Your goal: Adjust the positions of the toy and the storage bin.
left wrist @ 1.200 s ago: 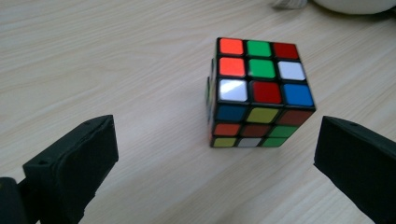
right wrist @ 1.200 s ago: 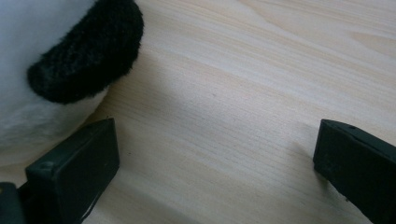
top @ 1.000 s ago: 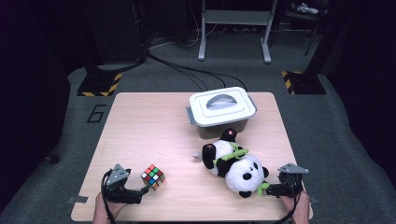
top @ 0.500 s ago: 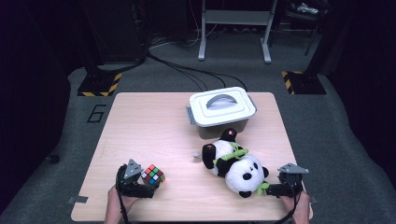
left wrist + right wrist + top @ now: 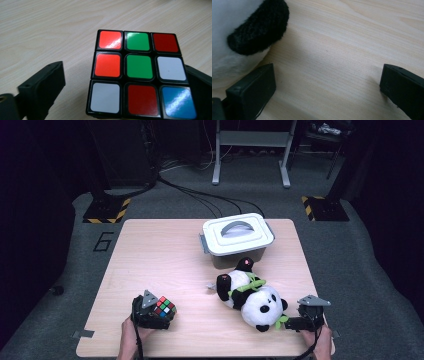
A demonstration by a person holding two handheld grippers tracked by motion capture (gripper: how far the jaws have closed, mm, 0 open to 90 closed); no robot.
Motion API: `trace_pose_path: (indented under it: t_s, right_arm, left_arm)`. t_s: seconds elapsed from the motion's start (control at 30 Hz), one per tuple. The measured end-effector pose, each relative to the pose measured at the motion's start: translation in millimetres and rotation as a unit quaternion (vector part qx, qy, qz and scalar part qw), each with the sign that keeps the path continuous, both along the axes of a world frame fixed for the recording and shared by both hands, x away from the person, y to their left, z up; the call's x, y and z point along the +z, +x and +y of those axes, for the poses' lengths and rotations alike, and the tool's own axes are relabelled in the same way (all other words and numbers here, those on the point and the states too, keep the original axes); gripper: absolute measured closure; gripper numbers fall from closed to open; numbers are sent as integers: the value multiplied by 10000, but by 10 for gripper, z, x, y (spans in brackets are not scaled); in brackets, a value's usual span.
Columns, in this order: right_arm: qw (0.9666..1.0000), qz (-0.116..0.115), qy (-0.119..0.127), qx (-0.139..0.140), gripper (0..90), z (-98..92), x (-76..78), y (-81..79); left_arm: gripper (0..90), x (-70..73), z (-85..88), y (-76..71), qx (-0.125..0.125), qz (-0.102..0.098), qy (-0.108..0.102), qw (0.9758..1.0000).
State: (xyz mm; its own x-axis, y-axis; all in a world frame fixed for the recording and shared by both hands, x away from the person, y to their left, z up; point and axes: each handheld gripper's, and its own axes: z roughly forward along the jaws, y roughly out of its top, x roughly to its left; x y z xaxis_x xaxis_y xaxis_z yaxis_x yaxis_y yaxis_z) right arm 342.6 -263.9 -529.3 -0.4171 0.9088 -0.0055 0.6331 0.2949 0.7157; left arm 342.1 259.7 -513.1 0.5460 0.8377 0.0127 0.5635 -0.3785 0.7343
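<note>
Left gripper point(image 5: 159, 316) at near-left table corner, jaws spread wide around the multicoloured plastic puzzle cube point(image 5: 138, 75), which sits on the light wood table point(image 5: 160, 255); one jaw is against the cube's side, the other stands clear with a gap. Right gripper point(image 5: 300, 321) at near-right edge, jaws apart on bare wood, just beside the black-and-white plush panda point(image 5: 252, 295) lying in front of the lidded white plastic box point(image 5: 237, 237).

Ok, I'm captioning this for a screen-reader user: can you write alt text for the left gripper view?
A scrambled puzzle cube sits between the left gripper's two open black jaws, showing orange, green, red, white and blue stickers. One jaw stands apart from the cube; the other lies close against its far side. Pale wooden table lies beneath.
</note>
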Motion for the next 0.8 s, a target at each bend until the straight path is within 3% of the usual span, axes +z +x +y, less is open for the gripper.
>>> trace_pose_path:
  t_s: [0.23, 0.3, 0.33, 0.5, 0.57, 0.8]
  right_arm:
    - [10000, -3, -1, -3, 0, 1, 0, 0]
    - [10000, -1, -1, 0, 0, 0, 0, 0]
    - [10000, -1, 11, -11, 0, 2, 1, 0]
    - [10000, -3, -5, 0, 0, 0, 0, -1]
    - [10000, -2, -4, 1, 0, 0, 0, 0]
    - [10000, 2, 4, -6, 0, 1, 0, -1]
  left_arm:
    - [190, -26, 5, -14, -123, 50, -25, 9999]
    - [279, -32, 0, -12, -235, 129, -14, 9996]
    - [323, -44, -14, -19, -177, 57, -11, 9998]
    - [336, -39, -13, -27, -141, 69, 11, 9999]
    - [337, -26, -19, -29, -137, 63, 120, 9998]
    - [337, -6, 2, -62, -109, 6, 29, 9999]
